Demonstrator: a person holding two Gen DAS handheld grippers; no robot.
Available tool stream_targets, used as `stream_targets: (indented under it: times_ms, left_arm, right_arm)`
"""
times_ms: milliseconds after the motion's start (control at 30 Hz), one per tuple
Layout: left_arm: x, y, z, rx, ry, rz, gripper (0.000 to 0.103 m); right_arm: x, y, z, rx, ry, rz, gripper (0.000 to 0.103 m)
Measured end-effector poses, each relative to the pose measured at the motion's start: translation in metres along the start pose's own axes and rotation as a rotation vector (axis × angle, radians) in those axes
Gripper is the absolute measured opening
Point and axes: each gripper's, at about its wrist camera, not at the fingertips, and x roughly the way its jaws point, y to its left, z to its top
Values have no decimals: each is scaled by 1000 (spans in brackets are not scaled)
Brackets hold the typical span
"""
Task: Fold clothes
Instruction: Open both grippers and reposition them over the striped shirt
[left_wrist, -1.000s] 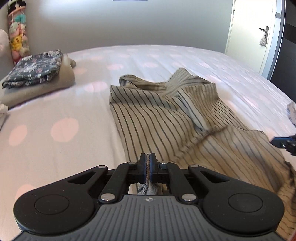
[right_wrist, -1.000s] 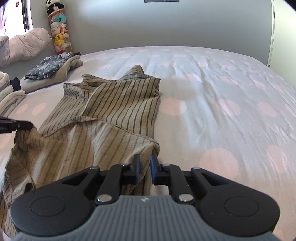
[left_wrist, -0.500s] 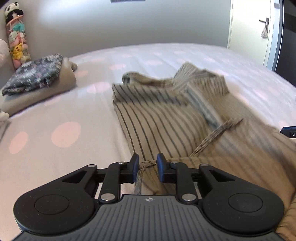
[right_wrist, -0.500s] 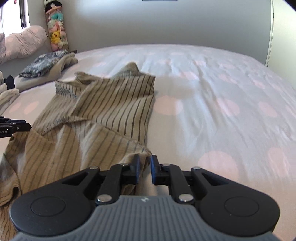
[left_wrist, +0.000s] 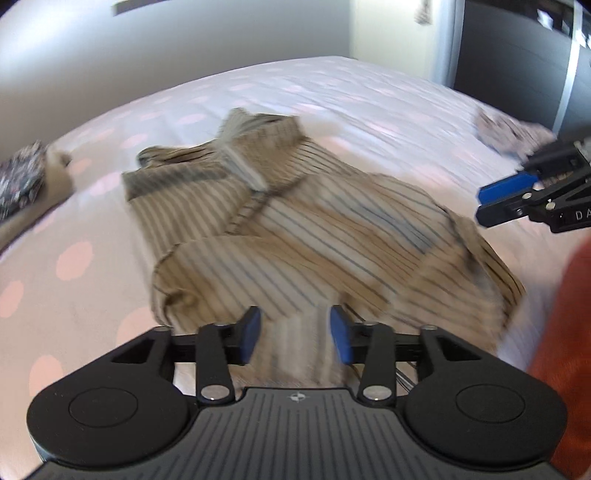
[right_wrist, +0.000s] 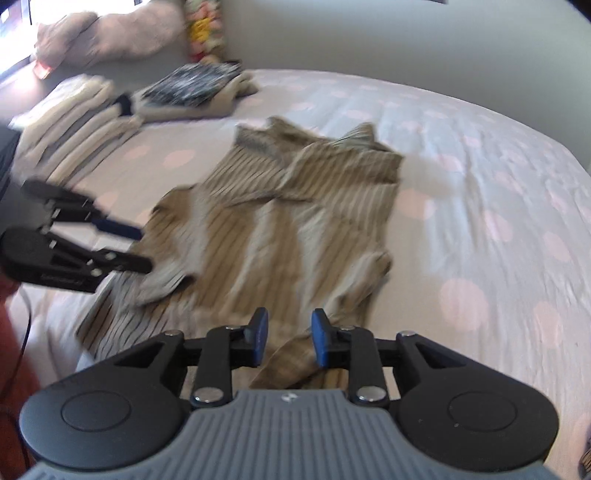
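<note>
both claws have released since the earlier frame: left claw (left_wrist: 294, 334) and right claw (right_wrist: 289, 336) now gape apart above the striped shirt (left_wrist: 295, 236), which lies half-folded on the bed (right_wrist: 480, 184). next: regrip for another fold.

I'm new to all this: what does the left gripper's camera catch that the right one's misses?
Only the left view shows a dark wardrobe at the bed's far side. Only the right view shows a row of folded beige clothes and pillows. Both show the striped shirt on the dotted bedspread, and both open grippers: left gripper, right gripper.
</note>
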Motion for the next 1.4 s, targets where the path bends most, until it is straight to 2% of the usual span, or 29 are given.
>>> stream_targets:
  times_ms: [167,267,300,333,367,467,533,567,600,667,700,733,833,1000,1067,1133,1167,1267,1400]
  left_arm:
    - [0,-36,-8,165,58,-3,43]
    - [7,-50,-14,239,104,42,44]
    - [10,-53,-15,256,118,58,44]
    - [13,-54,-17,267,127,73,44]
    - [15,-54,-18,271,136,86,44]
    - [20,-50,-20,258,156,100,44]
    - [24,-46,-21,240,171,98,43]
    - [25,-44,-22,232,180,98,42]
    - [27,-42,-23,223,187,98,37]
    - [28,-38,-23,200,193,105,30]
    - [28,-36,-23,188,194,107,22]
    - [28,-34,-22,178,187,105,15]
    - [27,-31,-17,169,150,117,3]
    - [20,-25,-6,161,54,143,1]
    - [15,-20,1,139,6,133,1]
    - [15,-15,9,134,-21,132,1]
    - [17,-12,14,138,-32,134,1]
    - [25,-4,26,147,-55,137,1]
    - [41,3,30,140,-64,139,2]
  right_arm:
    - [-5,49,-31,-202,76,44,29]
    - [-4,72,-45,-319,90,64,30]
    - [-3,79,-48,-354,92,65,36]
    - [0,85,-50,-387,95,68,46]
    - [4,90,-51,-416,103,66,49]
    - [20,102,-57,-500,150,33,48]
    - [29,108,-60,-541,184,3,43]
    - [31,109,-61,-547,184,-20,30]
    - [31,106,-60,-536,182,-26,17]
    - [28,101,-58,-507,164,-27,8]
    - [25,99,-57,-490,149,-24,3]
    - [21,97,-55,-473,131,-22,2]
    - [9,90,-46,-430,62,-33,1]
    - [2,83,-15,-443,-30,-90,1]
    - [-1,77,0,-435,-53,-81,1]
    - [-2,72,10,-449,-34,-29,1]
    - [-2,72,11,-475,-22,-15,5]
    - [4,76,3,-564,26,-7,6]
    - [9,80,-18,-663,90,22,23]
